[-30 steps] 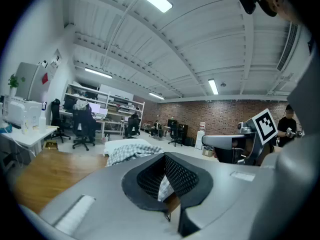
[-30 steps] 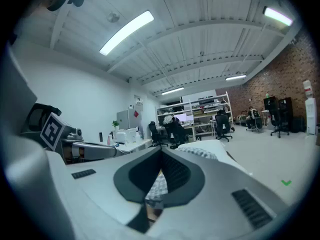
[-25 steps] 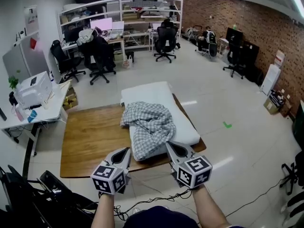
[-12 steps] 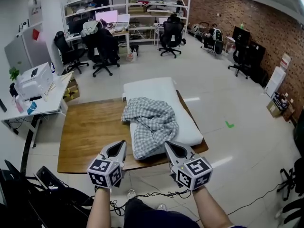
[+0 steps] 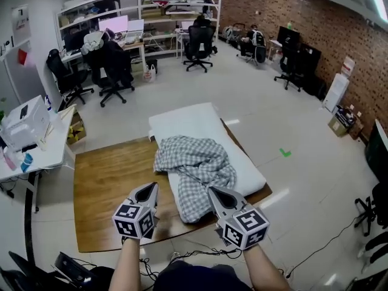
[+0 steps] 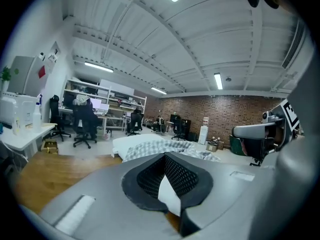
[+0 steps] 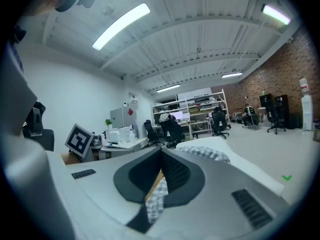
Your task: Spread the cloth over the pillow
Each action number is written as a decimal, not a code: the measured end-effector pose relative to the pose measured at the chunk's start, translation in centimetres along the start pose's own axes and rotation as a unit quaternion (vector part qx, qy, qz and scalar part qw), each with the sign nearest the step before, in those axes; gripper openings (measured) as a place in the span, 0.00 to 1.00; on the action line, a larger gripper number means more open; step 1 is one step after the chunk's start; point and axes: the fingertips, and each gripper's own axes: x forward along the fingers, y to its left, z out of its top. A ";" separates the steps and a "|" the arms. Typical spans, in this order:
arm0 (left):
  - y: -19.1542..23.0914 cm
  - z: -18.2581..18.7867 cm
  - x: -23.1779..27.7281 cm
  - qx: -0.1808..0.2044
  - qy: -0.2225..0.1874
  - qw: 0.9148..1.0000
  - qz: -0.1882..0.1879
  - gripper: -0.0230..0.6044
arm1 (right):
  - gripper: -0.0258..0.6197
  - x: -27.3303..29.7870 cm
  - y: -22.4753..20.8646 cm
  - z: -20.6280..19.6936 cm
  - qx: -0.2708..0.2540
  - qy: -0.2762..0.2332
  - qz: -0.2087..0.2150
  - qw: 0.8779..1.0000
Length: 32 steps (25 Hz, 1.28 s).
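While hovering low at the worktop's near edge, looking straight onto a grey-and-white checked cloth (image 5: 195,168). Crumpled, folded over itself in a rumpled heap, nowhere near flat. Sitting on the near half of a long white pillow (image 5: 194,119) and reaching down to the pillow's near edge, with the far half left bare. All of it resting on a wooden worktop (image 5: 106,187).

Over to the left claw (image 5: 149,190): pressed together, pinching nothing, held above bare wood. Cloth just ahead and to the right of it, clearly apart.

Then the right claw (image 5: 217,193): pressed together as well, nothing pinched. Cloth ahead and to the left of it, very close beside the tip; touching or not, impossible to call.

So: cloth's near end between the two claws, heap ahead of both tips.
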 end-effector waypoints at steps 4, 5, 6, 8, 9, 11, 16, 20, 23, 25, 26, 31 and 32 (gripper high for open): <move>2.4 -0.7 1.5 0.003 0.014 1.000 -0.021 0.04 | 0.06 1.1 0.4 -0.4 0.012 0.002 -0.035 0.999; 2.9 -0.9 1.9 0.002 0.018 1.000 -0.025 0.04 | 0.06 1.3 0.5 -0.4 0.013 0.001 -0.043 0.999; 3.3 -1.1 2.3 0.002 0.021 0.999 -0.027 0.04 | 0.06 1.6 0.6 -0.4 0.013 0.001 -0.050 0.999; 3.9 -1.4 3.2 0.002 0.026 0.999 -0.032 0.04 | 0.06 2.2 0.6 -0.6 0.013 0.005 -0.061 0.998; 4.1 -1.7 3.6 0.003 0.028 0.999 -0.034 0.04 | 0.06 2.5 0.5 -0.8 0.013 0.008 -0.066 0.998; 4.5 -2.2 4.3 0.005 0.034 0.999 -0.033 0.04 | 0.06 3.0 0.3 -1.3 0.018 0.016 -0.073 0.997; 6.0 -4.4 6.2 0.011 0.060 0.998 -0.025 0.05 | 0.06 3.5 -0.3 -1.6 0.033 0.018 -0.085 0.996; 7.9 -6.7 8.3 0.019 0.088 0.996 -0.007 0.06 | 0.06 4.1 0.0 -1.8 0.032 0.021 -0.083 0.996; 9.0 -8.7 10.5 0.033 0.116 0.993 -0.002 0.10 | 0.06 4.2 -0.2 -1.9 0.032 0.025 -0.088 0.995; 9.5 -10.1 11.8 0.035 0.139 0.990 -0.006 0.22 | 0.06 4.1 -0.3 -1.9 0.032 0.029 -0.092 0.995; 9.7 -10.8 12.4 0.037 0.151 0.988 -0.005 0.27 | 0.06 4.0 -0.4 -1.9 0.032 0.031 -0.095 0.995; 11.2 -13.7 14.5 0.048 0.188 0.981 0.008 0.40 | 0.06 3.8 -0.9 -2.3 0.033 0.039 -0.109 0.993; 11.5 -14.0 14.8 0.048 0.189 0.981 0.011 0.41 | 0.06 3.8 -1.0 -2.3 0.032 0.040 -0.113 0.992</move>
